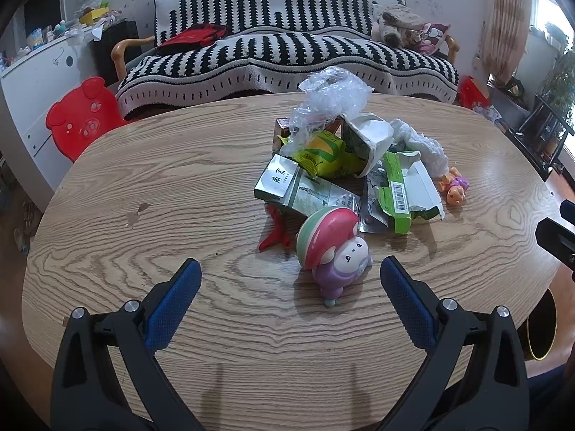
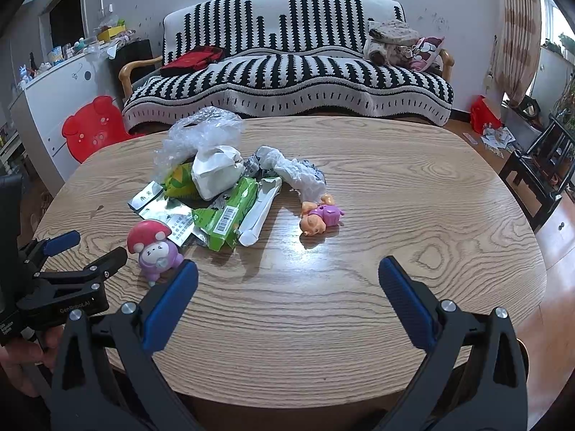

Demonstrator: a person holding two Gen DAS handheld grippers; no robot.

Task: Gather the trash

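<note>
A heap of trash lies mid-table: crumpled clear plastic (image 1: 332, 95) (image 2: 201, 131), a yellow-green snack bag (image 1: 323, 152) (image 2: 179, 177), torn green cartons (image 1: 399, 188) (image 2: 226, 212), a white crumpled box (image 2: 215, 170) and white tissue (image 1: 422, 143) (image 2: 298, 176). A mushroom-cap toy (image 1: 332, 248) (image 2: 154, 248) stands just in front of the heap. A small pink doll (image 1: 455, 188) (image 2: 320, 217) lies to its right. My left gripper (image 1: 290, 273) is open, near the mushroom toy. My right gripper (image 2: 287, 273) is open over bare table.
The oval wooden table (image 1: 179, 186) (image 2: 413, 197) fills both views. A red plastic piece (image 1: 275, 231) lies by the cartons. Behind stand a striped sofa (image 1: 287, 50), a red child's chair (image 1: 81, 115) and a white cabinet (image 1: 32, 82). A dark round container (image 1: 541, 327) sits below the table's right edge.
</note>
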